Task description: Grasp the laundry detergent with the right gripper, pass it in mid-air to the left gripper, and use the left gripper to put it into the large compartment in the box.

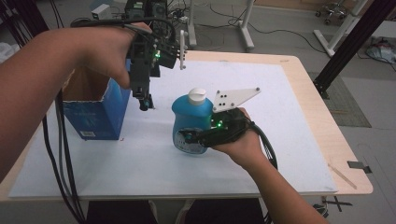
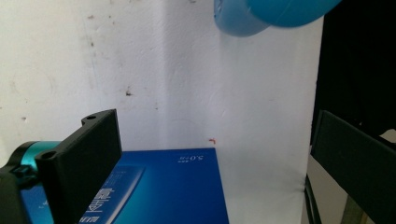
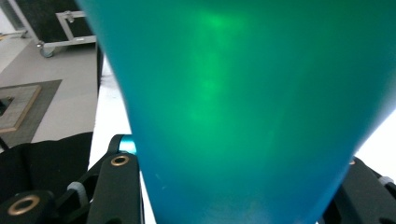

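Right gripper (image 1: 189, 138) clamped on blue bottle (image 1: 189, 116); left gripper (image 1: 145, 103) open, empty

Both forearms bare, no sleeves. Left tongs (image 1: 146, 103): black frame, green indicator light, teal collar, bundled black cables. Right tongs (image 1: 187, 138): black body, brass-ringed screw holes, grey triangular plate with dark holes.

One blue bottle (image 1: 191, 122); one blue box (image 1: 95, 114)
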The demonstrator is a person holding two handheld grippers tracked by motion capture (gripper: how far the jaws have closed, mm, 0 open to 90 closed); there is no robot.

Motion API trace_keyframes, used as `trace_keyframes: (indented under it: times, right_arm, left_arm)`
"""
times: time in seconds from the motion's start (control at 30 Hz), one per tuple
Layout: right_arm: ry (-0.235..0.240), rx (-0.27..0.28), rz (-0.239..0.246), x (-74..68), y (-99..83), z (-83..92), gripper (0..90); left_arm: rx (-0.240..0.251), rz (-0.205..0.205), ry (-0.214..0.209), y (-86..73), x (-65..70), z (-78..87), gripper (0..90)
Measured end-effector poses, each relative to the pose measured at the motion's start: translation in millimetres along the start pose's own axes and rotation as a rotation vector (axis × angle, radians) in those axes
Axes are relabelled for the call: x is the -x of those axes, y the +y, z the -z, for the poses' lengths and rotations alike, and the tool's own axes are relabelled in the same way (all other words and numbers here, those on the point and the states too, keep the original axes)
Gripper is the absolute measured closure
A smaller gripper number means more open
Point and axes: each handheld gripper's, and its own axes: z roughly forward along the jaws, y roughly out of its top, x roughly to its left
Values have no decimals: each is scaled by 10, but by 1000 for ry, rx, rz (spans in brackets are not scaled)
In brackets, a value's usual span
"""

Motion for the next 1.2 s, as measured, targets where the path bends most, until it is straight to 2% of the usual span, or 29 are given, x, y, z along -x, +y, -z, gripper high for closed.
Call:
trace_keyframes:
  times: [0.27, 0.8, 1.2]
  right_arm:
    - [49, -8, 36, 56, 141, -40, 470]
    - [141, -16, 29, 152, 200, -253, 470]
    - [182, -8, 52, 155, 315, -393, 470]
  left_arm:
    - [8, 4, -24, 85, 60, 49, 17]
    - [2, -13, -33, 234, 142, 29, 17]
    - [-5, -19, -31, 310, 185, 13, 17]
